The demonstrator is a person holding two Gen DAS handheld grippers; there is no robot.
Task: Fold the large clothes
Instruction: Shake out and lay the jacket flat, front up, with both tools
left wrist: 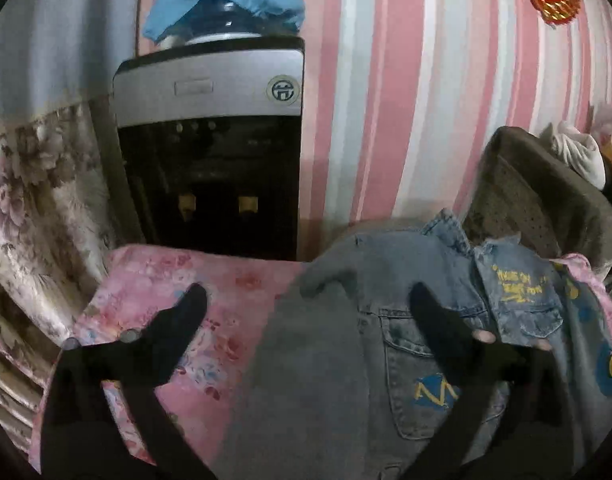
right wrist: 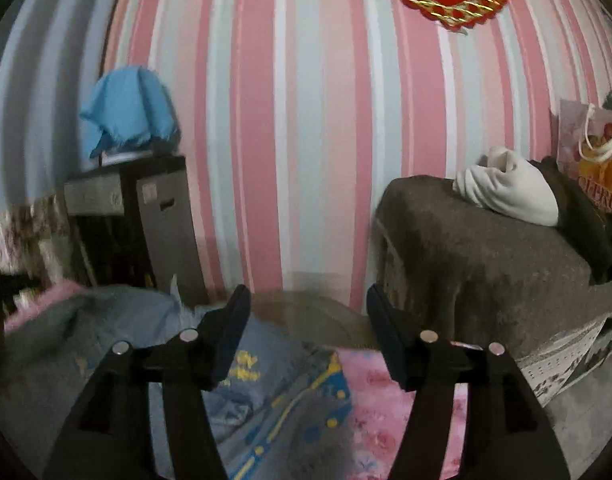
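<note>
Blue denim jacket with yellow print (left wrist: 426, 320) spread on a pink floral bedsheet (left wrist: 178, 320).
Both hand-held grippers, left (left wrist: 306, 300) and right (right wrist: 308, 300), hover with fingers apart, holding nothing; best pinch a sleeve edge next.

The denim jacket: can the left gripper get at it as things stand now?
Probably yes. The left gripper is open, its fingers already over the denim jacket, which lies spread on the pink floral cover. Nothing shows between them.

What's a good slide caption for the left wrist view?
Open left tongs hover over a denim jacket spread on a pink floral sheet.
</note>
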